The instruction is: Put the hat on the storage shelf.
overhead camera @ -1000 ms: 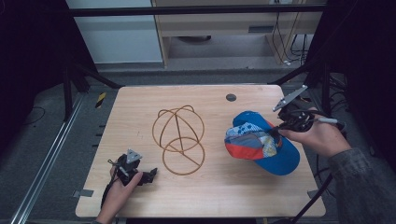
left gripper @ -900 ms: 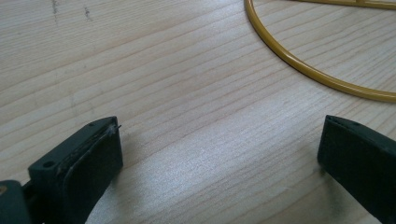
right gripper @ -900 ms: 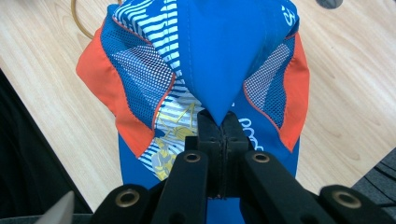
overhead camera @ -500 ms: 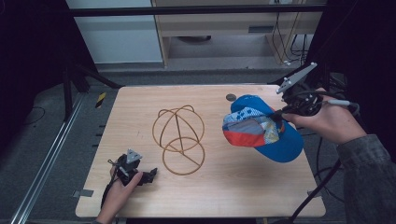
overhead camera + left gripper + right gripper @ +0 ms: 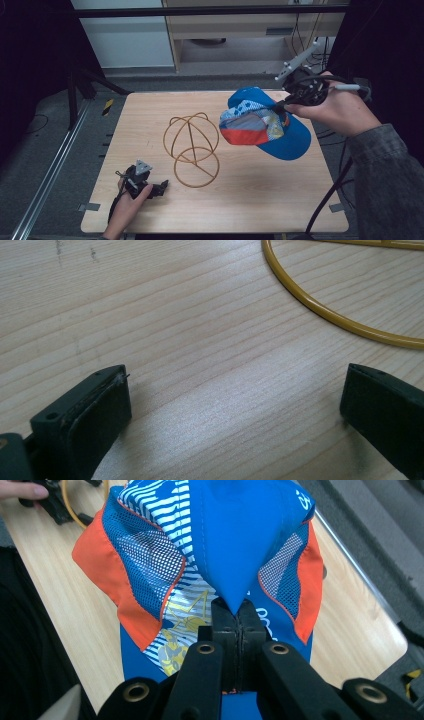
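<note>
The blue cap [image 5: 280, 132], with its orange and white-striped mesh panels, hangs in the air above the right half of the tabletop [image 5: 150, 120], nearer the far edge than the near one, its crown turned toward the middle of the table and its blue brim slanting down toward the right edge. The right gripper [image 5: 280, 106] has it pinched by a fold of blue fabric at the top of the crown; in the right gripper view the two black jaws are pressed flat together with the peak of cloth caught between them [image 5: 235, 611], and the rest of the cap droops away below. The hand that carries this gripper [image 5: 335, 107] reaches in from the right, a grey sleeve behind it. Just left of the cap, around the middle of the tabletop, stands a yellow wire frame [image 5: 192, 150], a dome of hoops on a round base ring, clear of the cap. Toward the near left corner the left gripper [image 5: 159, 189] rests low on the wood in the other hand [image 5: 125, 207], its jaws spread wide with only bare tabletop between them, and the base ring of the frame [image 5: 340, 320] curves past just beyond them without touching.
</note>
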Demonstrator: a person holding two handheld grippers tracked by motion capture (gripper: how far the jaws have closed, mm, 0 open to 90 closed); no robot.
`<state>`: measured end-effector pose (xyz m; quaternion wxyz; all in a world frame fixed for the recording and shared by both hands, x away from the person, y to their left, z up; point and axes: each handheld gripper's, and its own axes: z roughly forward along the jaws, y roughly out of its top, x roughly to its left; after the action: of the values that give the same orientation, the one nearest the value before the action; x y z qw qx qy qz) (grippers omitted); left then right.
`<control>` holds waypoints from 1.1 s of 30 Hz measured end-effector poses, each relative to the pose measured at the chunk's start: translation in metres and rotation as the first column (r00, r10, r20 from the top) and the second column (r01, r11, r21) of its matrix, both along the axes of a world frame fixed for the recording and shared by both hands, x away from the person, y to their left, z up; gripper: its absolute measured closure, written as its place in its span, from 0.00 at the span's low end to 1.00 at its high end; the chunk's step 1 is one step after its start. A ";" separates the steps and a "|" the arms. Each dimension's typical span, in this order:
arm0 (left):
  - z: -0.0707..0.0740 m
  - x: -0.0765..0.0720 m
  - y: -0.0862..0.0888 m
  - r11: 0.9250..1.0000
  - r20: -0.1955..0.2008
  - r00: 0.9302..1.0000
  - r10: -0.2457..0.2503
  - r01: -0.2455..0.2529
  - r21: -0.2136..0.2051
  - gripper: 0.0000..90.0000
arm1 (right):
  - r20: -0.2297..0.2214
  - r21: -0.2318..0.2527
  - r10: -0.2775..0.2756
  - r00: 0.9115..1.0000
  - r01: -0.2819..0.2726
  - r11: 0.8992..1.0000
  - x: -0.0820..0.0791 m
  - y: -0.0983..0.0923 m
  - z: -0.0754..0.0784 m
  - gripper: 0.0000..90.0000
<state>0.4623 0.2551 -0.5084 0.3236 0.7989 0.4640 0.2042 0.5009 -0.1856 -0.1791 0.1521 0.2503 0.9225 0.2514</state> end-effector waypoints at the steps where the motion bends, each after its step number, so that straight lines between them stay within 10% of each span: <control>1: 0.000 0.000 0.000 1.000 0.000 1.000 0.001 -0.001 -0.001 0.00 | 0.004 -0.001 0.009 1.000 -0.009 1.000 0.001 0.004 0.003 1.00; 33: -0.001 0.000 -0.001 1.000 0.005 1.000 -0.003 0.003 -0.007 0.00 | 0.048 0.007 0.162 0.986 -0.163 0.987 0.023 0.116 0.034 1.00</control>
<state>0.4624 0.2538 -0.5090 0.3281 0.7979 0.4626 0.2040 0.5244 -0.0692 -0.1449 0.1516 0.1691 0.9346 0.2739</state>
